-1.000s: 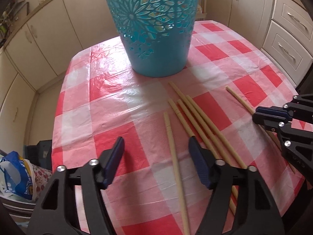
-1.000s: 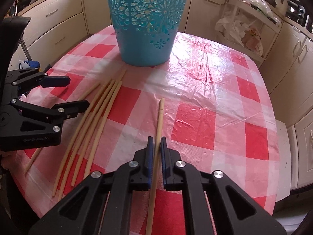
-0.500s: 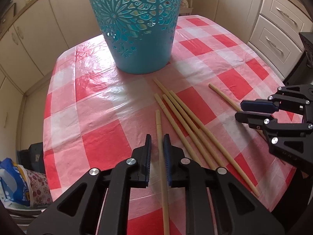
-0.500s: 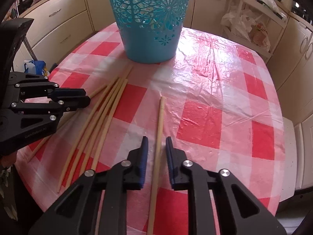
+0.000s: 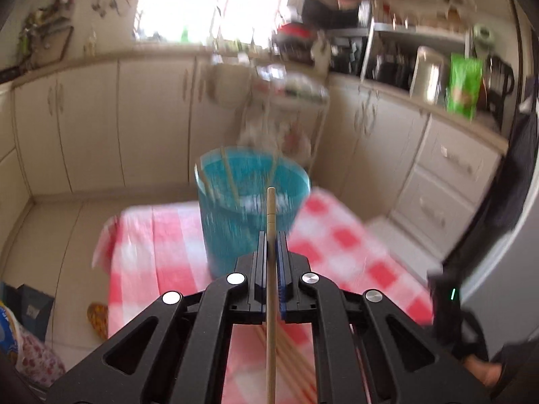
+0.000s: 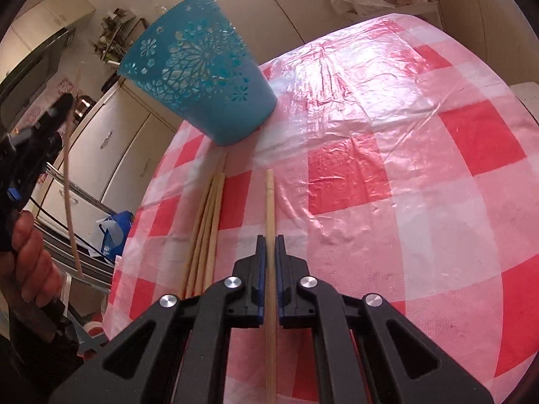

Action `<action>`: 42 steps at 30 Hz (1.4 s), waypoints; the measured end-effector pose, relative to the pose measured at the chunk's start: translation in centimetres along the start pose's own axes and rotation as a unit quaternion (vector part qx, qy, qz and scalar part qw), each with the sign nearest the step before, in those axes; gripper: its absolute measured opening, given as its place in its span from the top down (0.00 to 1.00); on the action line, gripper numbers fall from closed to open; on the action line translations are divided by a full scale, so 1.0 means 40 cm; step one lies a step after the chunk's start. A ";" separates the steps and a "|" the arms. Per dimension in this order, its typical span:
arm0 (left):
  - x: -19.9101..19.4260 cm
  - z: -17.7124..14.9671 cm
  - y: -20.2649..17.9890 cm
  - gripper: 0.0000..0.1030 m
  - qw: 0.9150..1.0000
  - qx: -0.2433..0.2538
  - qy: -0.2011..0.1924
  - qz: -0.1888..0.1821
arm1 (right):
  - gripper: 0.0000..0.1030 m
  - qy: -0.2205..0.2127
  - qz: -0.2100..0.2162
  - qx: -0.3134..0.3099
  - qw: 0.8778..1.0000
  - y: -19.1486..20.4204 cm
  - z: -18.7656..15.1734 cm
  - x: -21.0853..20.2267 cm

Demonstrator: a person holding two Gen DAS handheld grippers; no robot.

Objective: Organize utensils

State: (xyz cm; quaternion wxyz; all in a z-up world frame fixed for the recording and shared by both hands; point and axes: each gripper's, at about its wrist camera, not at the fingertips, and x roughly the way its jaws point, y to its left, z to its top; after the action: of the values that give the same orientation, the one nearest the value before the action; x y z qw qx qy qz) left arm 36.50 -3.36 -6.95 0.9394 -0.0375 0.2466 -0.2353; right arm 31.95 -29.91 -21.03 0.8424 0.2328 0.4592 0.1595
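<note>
1. Left gripper (image 5: 270,235) is clamped on one chopstick (image 5: 270,269), lifted well clear of the surface (image 5: 161,252), its tip aimed at the open mouth of the blue basket (image 5: 252,202). The view is blurred, but a few sticks seem to lean inside the basket already.
2. Right gripper (image 6: 269,240) is pinched on a second chopstick (image 6: 270,202), held low over the checked cloth; whether that stick is touching the cloth I cannot tell. The basket (image 6: 202,80) stands ahead and to the left of it.
3. The step in hand, as I read it: carrying chopsticks to the basket, one per gripper, the left further along.
4. Next move calls for bringing the left stick over the rim, tipping it tip-down and letting go only once the tip is inside; the right then follows the same route.
5. A loose bundle of chopsticks (image 6: 207,229) lies on the surface just left of the right gripper, pointing toward the basket's base, waiting their turn.
6. What stands in the way: the leaning sticks in the basket could deflect a new one, and the two grippers share one narrow opening, so they should go in turn. Kitchen cabinets (image 5: 101,124) sit well behind, no obstacle.
</note>
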 end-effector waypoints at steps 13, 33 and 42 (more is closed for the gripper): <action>0.041 0.299 0.020 0.95 0.966 -0.092 -0.233 0.069 | 0.94 -0.001 0.018 0.017 1.000 -0.013 0.004 0.001; 0.245 0.145 0.009 0.95 0.976 -0.046 -0.146 0.153 | 0.94 0.000 0.025 0.024 0.999 -0.022 0.003 -0.001; 0.218 0.071 0.036 0.56 0.985 -0.017 -0.080 0.155 | 0.94 0.000 0.025 0.024 0.999 -0.023 0.003 -0.002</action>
State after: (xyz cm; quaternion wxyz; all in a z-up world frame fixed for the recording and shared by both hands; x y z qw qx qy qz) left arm 45.16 -6.23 -8.61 0.9803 -0.0335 0.1777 -0.0793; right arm 32.07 -30.77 -21.42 0.8322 0.2641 0.4572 0.1693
